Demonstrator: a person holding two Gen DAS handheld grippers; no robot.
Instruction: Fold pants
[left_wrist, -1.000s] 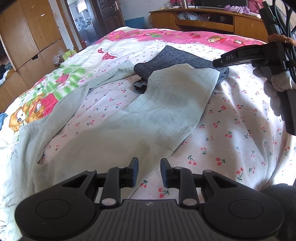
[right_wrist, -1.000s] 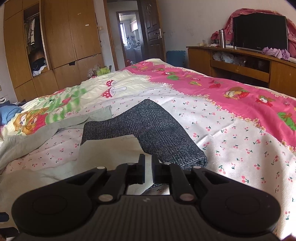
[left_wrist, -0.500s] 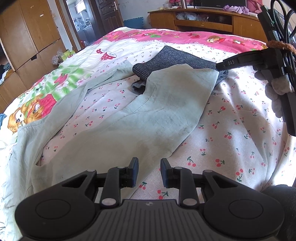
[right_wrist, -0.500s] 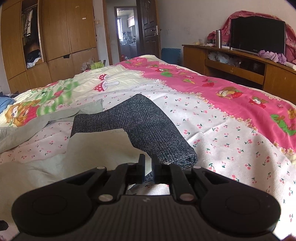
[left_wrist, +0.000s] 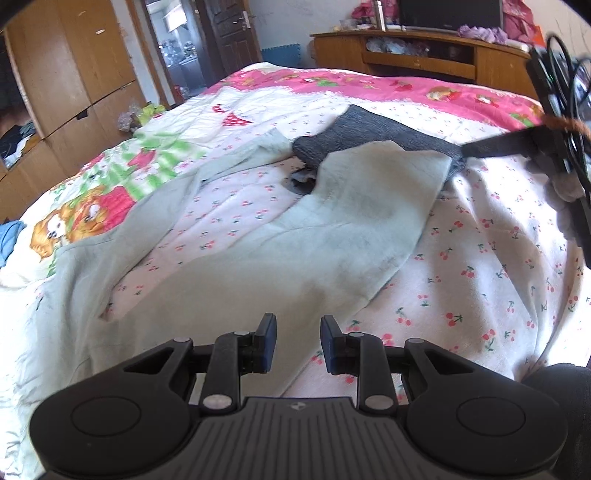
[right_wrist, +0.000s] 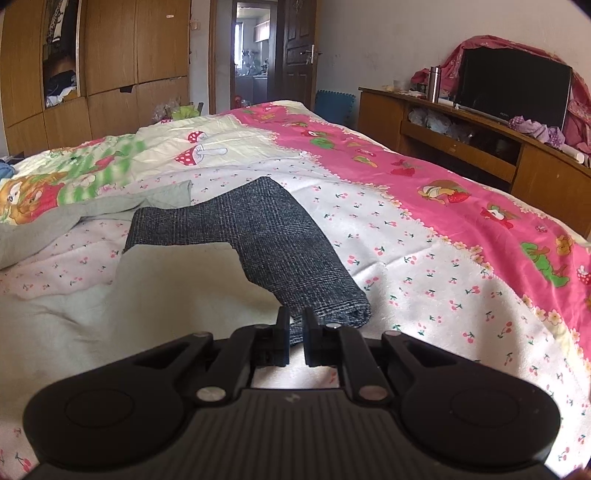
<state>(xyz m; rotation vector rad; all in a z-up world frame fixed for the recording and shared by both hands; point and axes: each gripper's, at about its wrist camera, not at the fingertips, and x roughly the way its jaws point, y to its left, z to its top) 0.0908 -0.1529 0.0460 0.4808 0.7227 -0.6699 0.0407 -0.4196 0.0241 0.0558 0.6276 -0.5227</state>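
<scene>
The pale green pants (left_wrist: 332, 229) lie spread on the bed (left_wrist: 480, 258), legs apart, unfolded; folding remains. The left claw (left_wrist: 294, 341) is open and empty. The right claw (right_wrist: 294, 332) is nearly closed, empty.

Matte black left gripper (left_wrist: 294, 343) and right gripper (right_wrist: 294, 341): blue-padded jaws, silver screws, ribbed grey housing.
</scene>
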